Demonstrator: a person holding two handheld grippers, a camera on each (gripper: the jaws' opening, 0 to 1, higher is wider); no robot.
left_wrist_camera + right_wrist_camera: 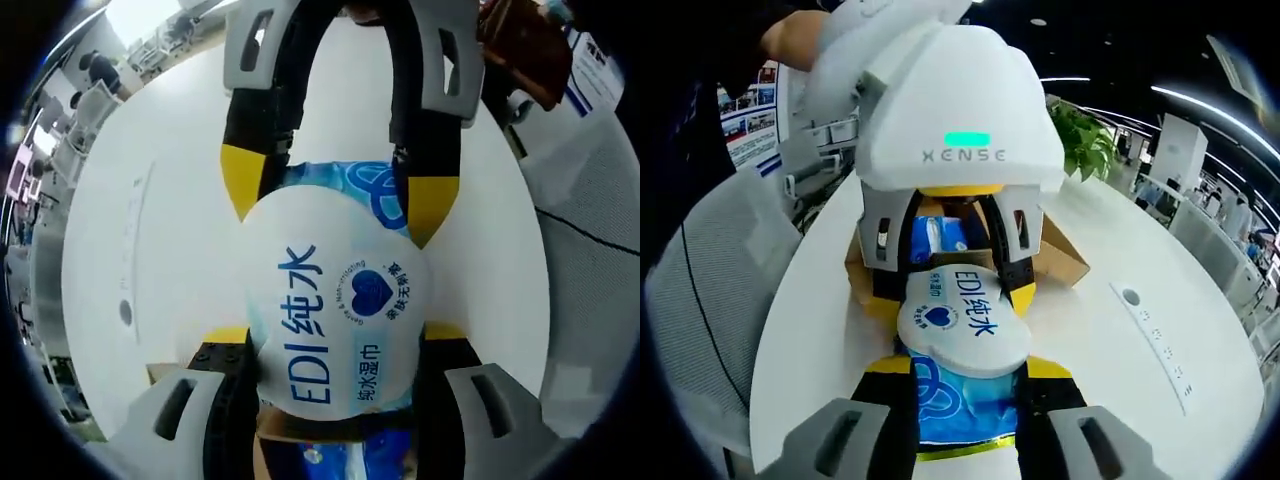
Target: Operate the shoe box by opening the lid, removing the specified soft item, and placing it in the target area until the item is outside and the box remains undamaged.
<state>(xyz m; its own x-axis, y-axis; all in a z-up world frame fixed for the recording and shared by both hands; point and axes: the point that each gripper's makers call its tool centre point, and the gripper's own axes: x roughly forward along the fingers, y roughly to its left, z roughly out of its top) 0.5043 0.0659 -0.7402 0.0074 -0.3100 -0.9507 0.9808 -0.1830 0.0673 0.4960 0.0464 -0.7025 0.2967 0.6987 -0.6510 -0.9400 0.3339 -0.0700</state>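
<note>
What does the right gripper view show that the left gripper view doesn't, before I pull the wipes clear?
The right gripper view adds a green potted plant, a person's hand and the open flaps of the brown cardboard shoe box. The left gripper view adds the pack's printed face up close and distant office furniture. Shared: the soft white-and-blue wet-wipes pack, clamped at opposite ends by the left claw and the right claw, the round white table and a grey mesh chair.

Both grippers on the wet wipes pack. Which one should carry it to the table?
Right, probably: the right gripper clamps the wet wipes pack end nearer open table; the left gripper sits over the shoe box.
</note>
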